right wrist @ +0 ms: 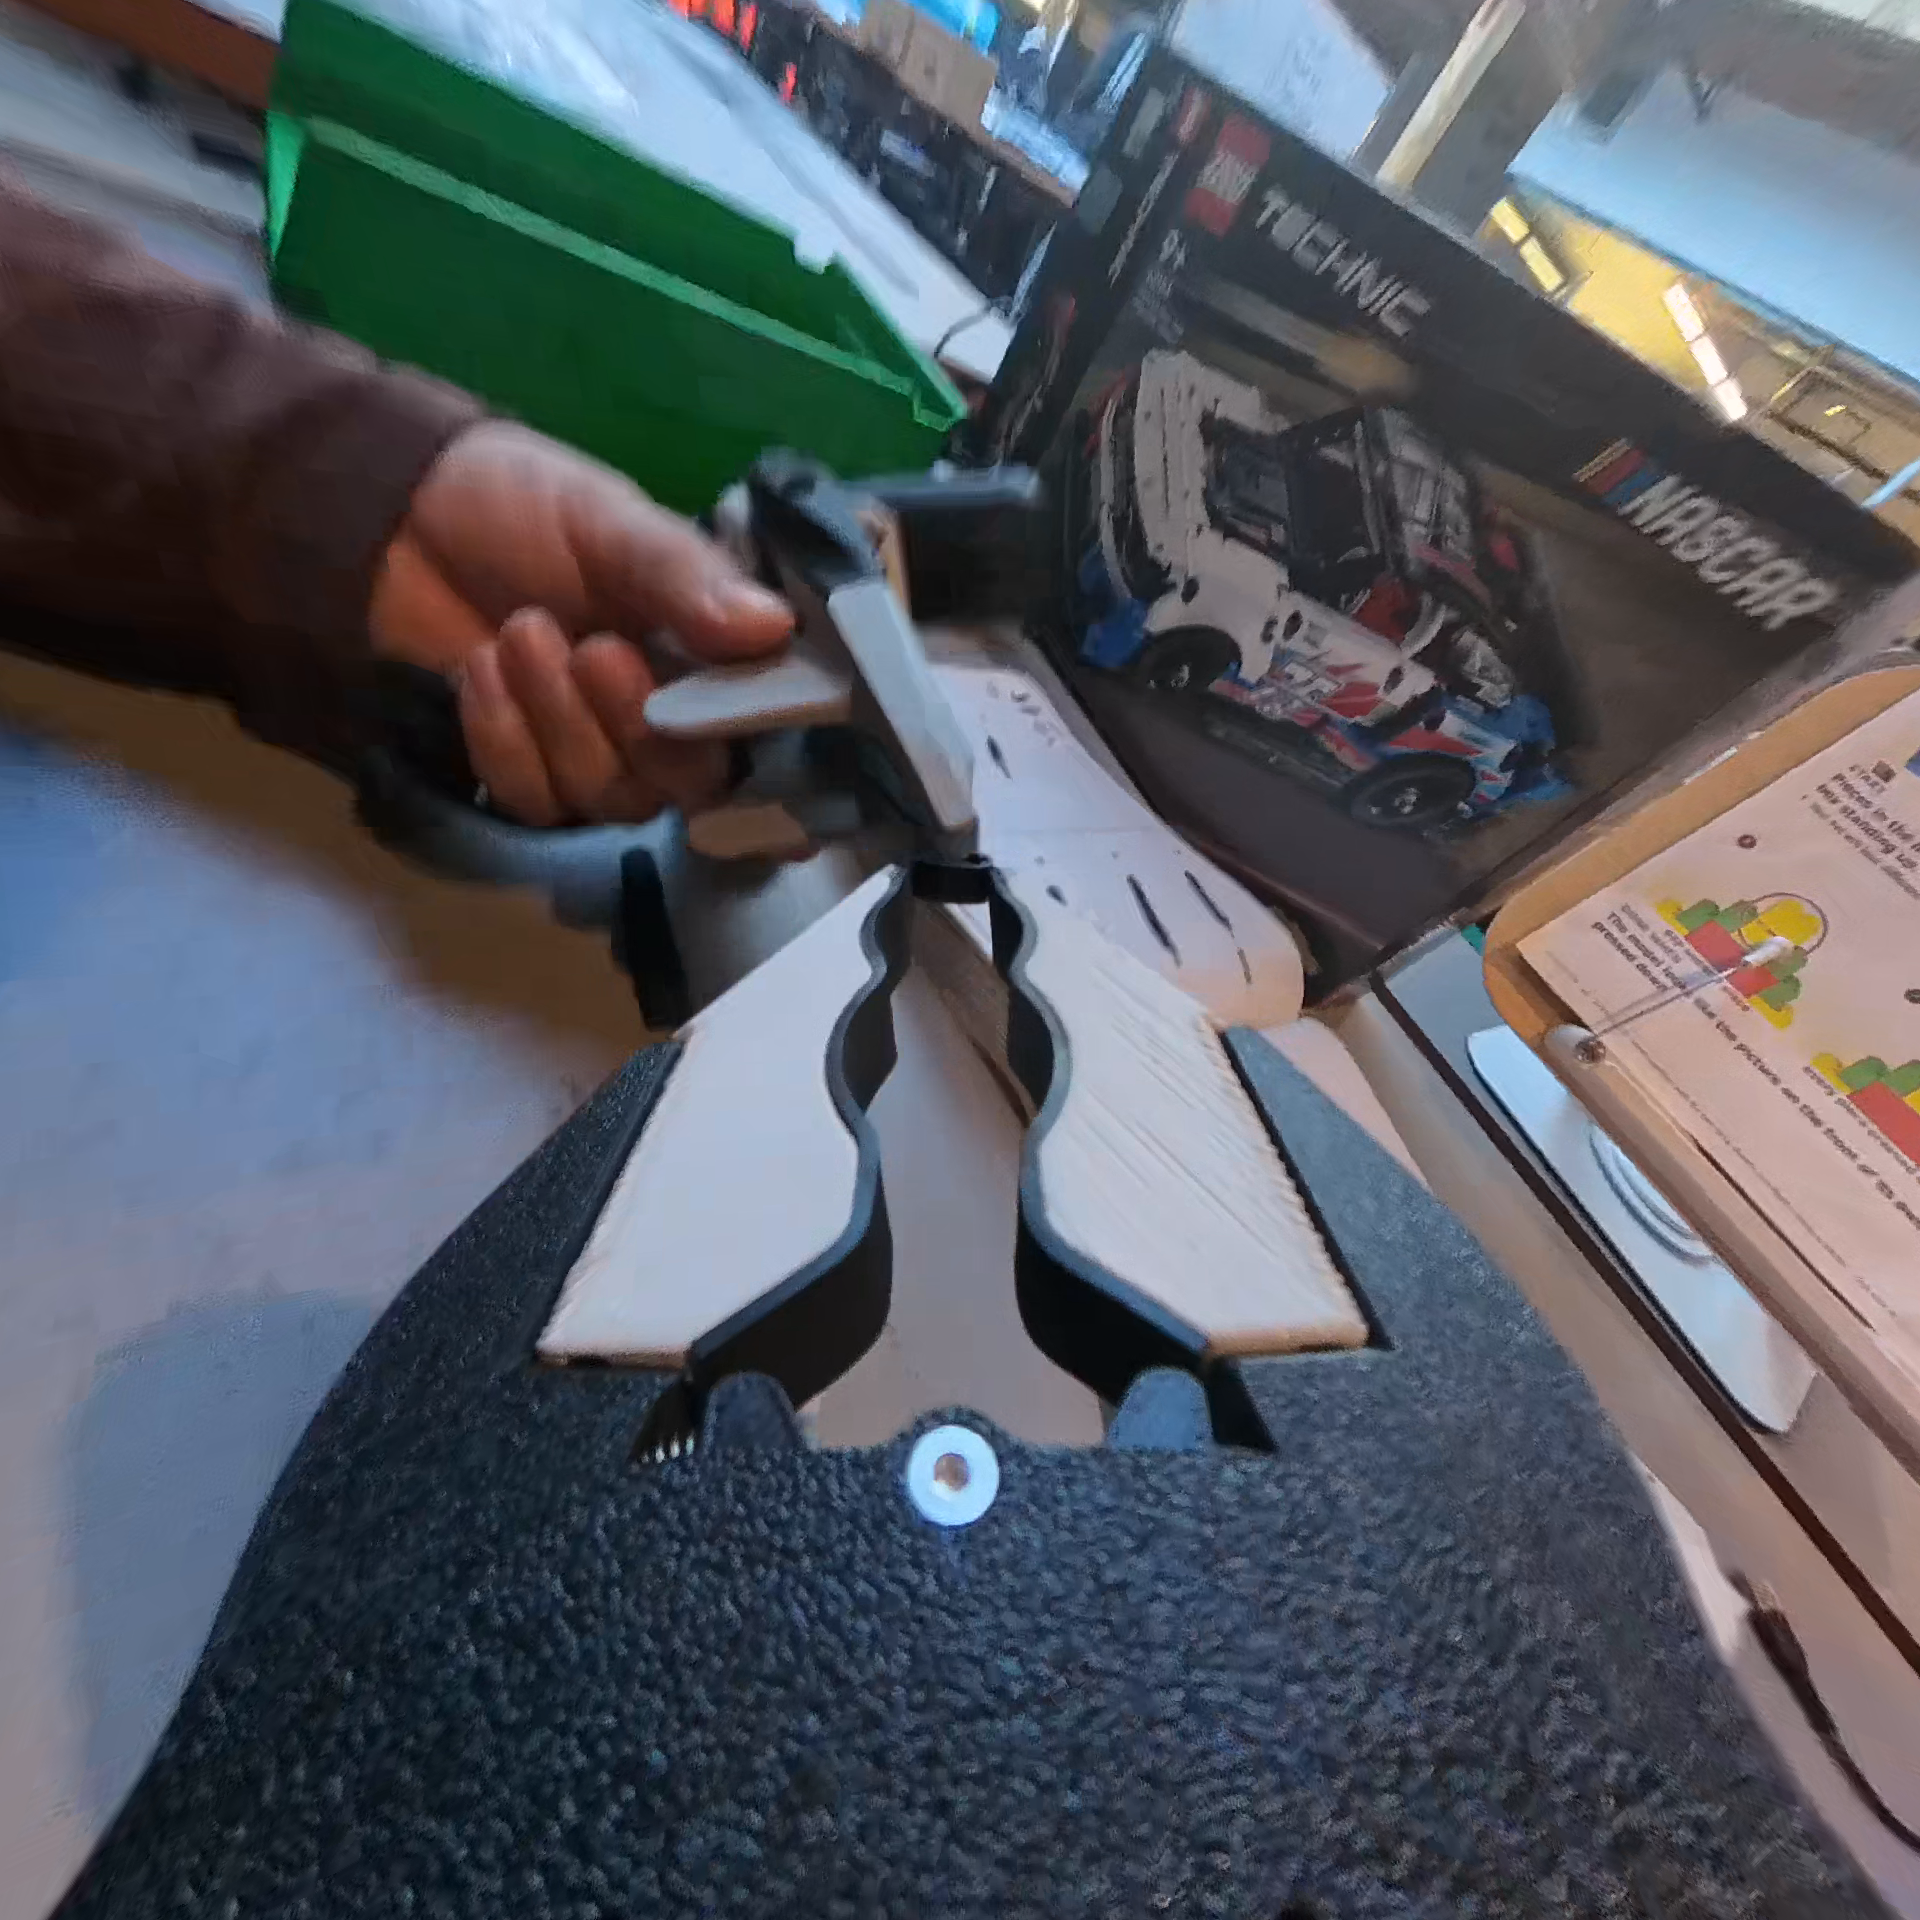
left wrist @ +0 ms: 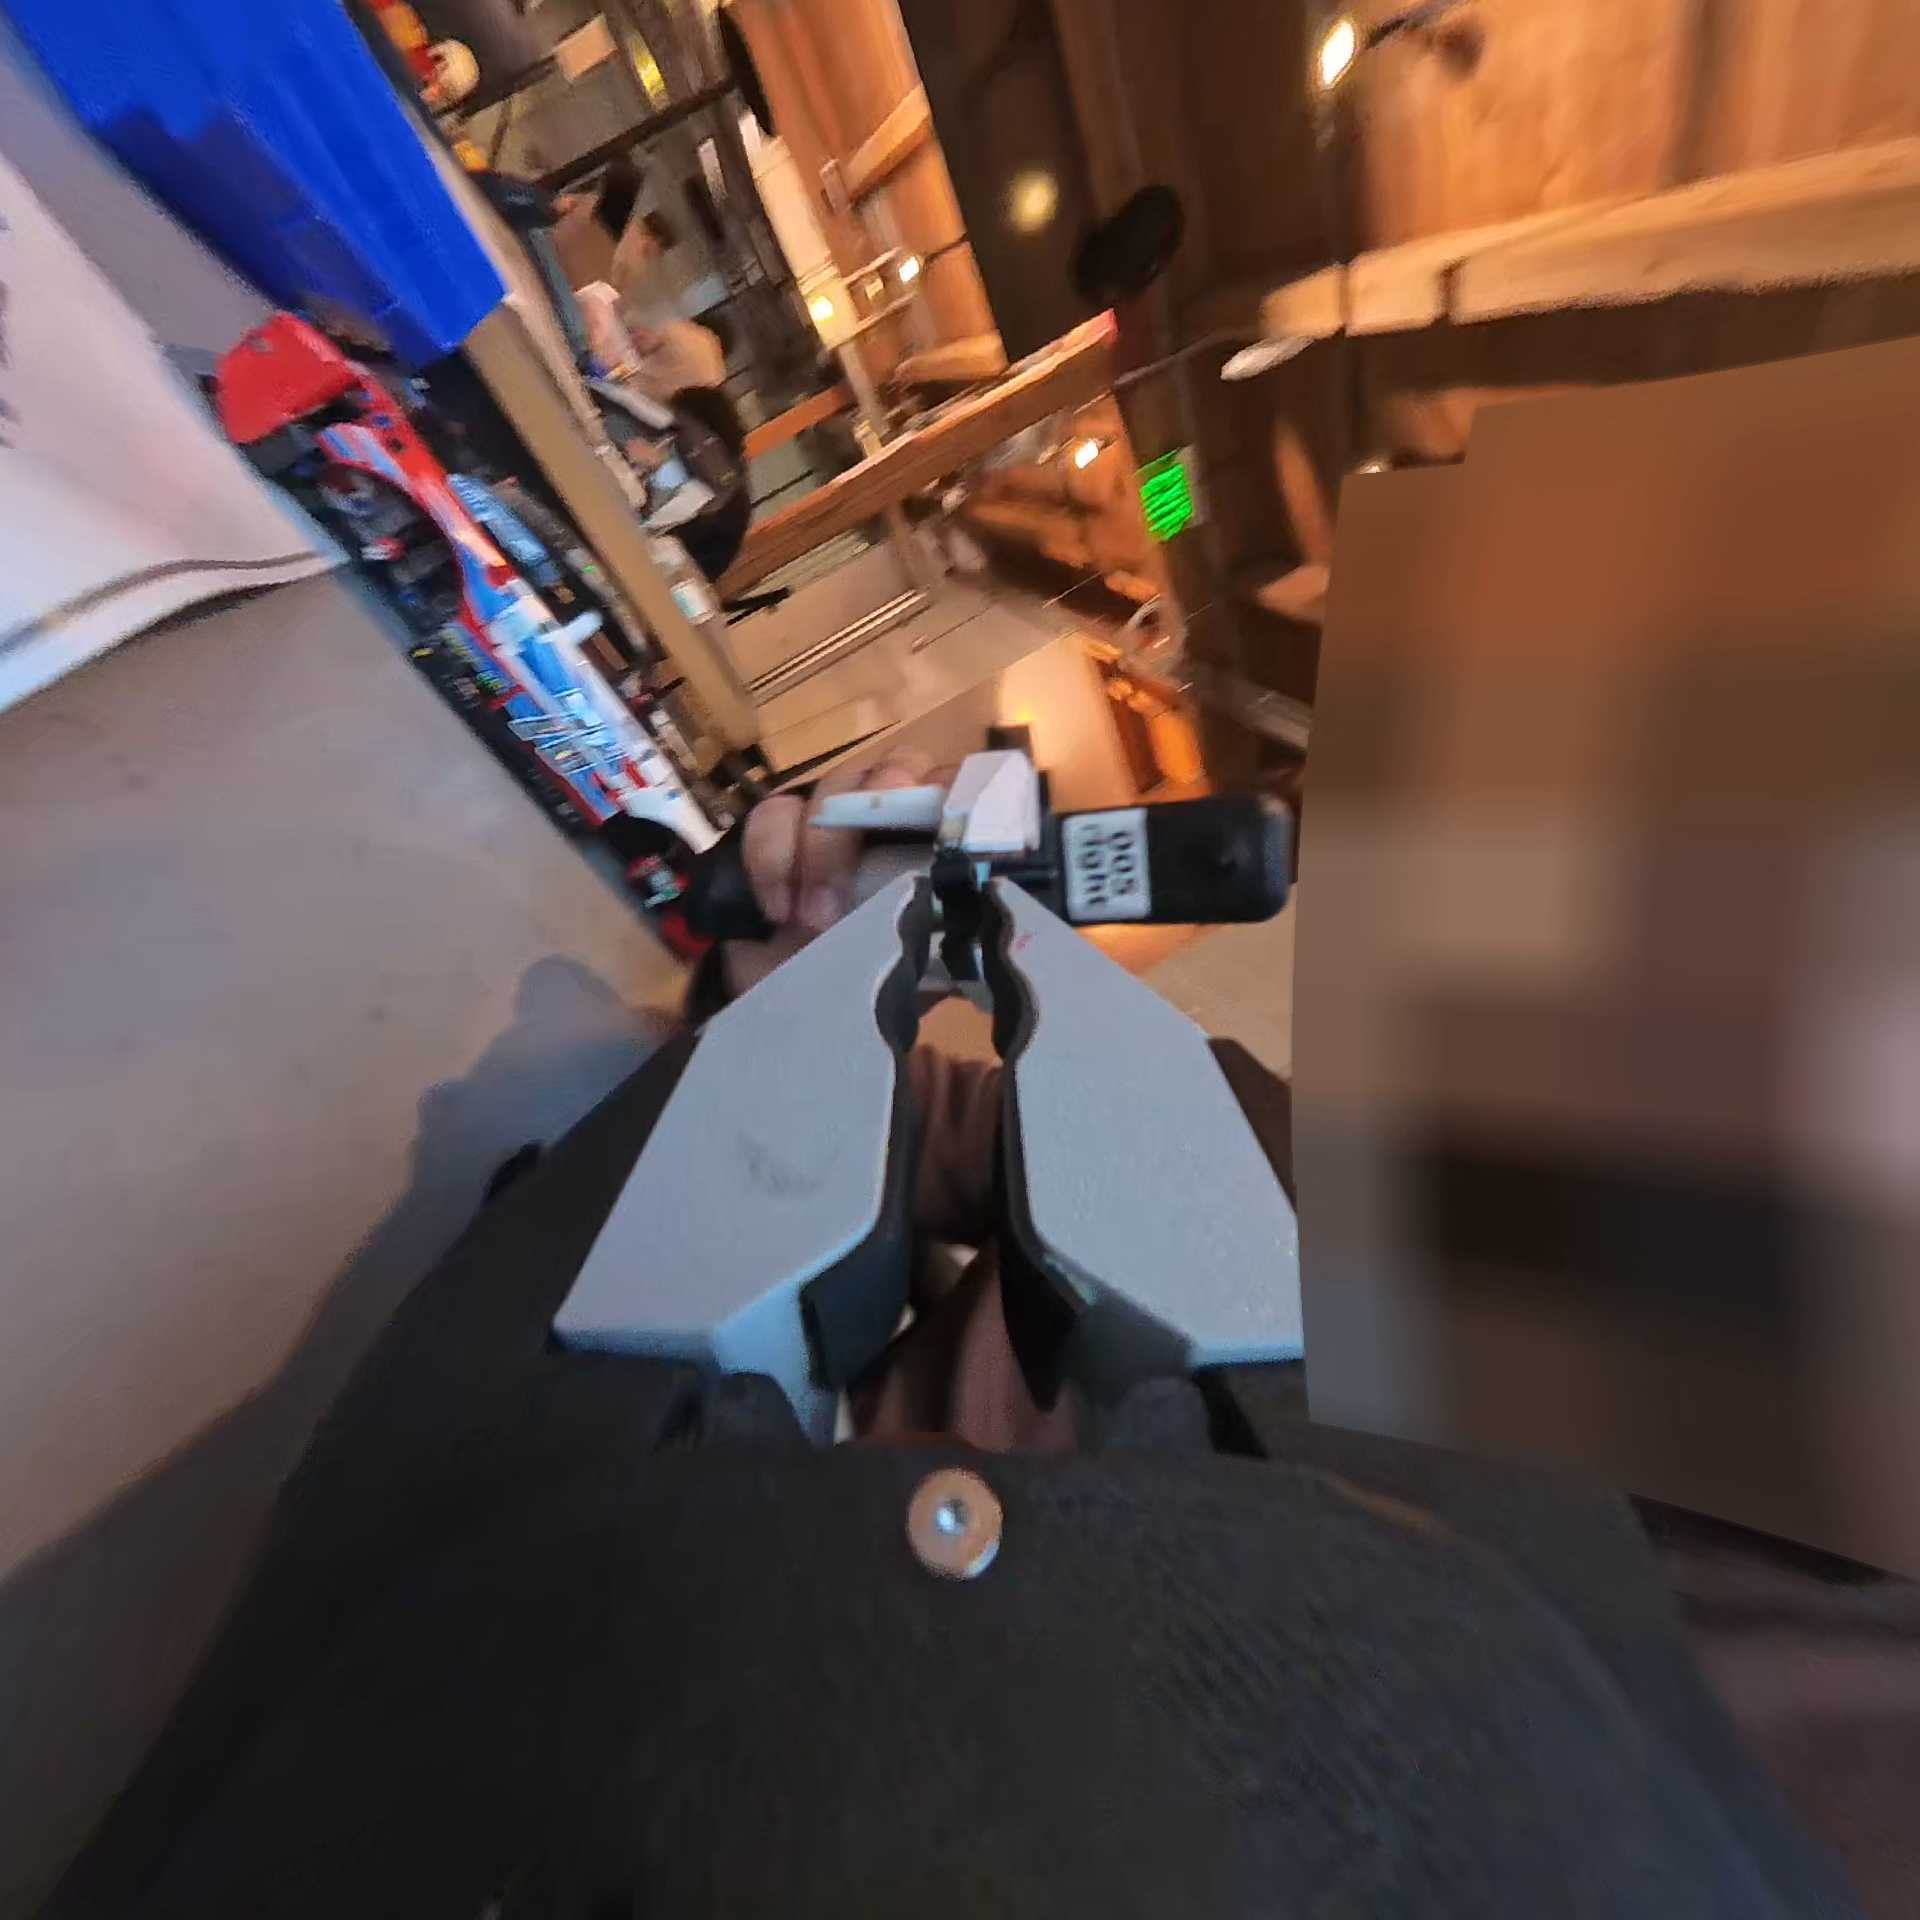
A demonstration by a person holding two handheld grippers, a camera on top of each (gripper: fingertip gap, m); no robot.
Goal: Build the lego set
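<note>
My left gripper (left wrist: 956,899) is shut on a small black lego piece (left wrist: 956,920) held up in the air. My right gripper (right wrist: 951,883) is shut on a small black piece (right wrist: 948,878) at the same spot. The two grippers meet tip to tip. Whether it is one piece or two joined I cannot tell. The right gripper, with a hand on it, also shows in the left wrist view (left wrist: 935,805). The left gripper, held by a hand (right wrist: 561,623), also shows in the right wrist view (right wrist: 904,717). A partly built red, blue and white lego car (left wrist: 468,582) stands on the table at the left.
The black lego set box (right wrist: 1351,571) stands behind the grippers. A green bin (right wrist: 582,281) is at the back left, a blue bin (left wrist: 281,156) beyond the car. An instruction sheet on a wooden stand (right wrist: 1766,987) is at the right. A white flat sheet with dark slits (right wrist: 1122,862) lies by the box.
</note>
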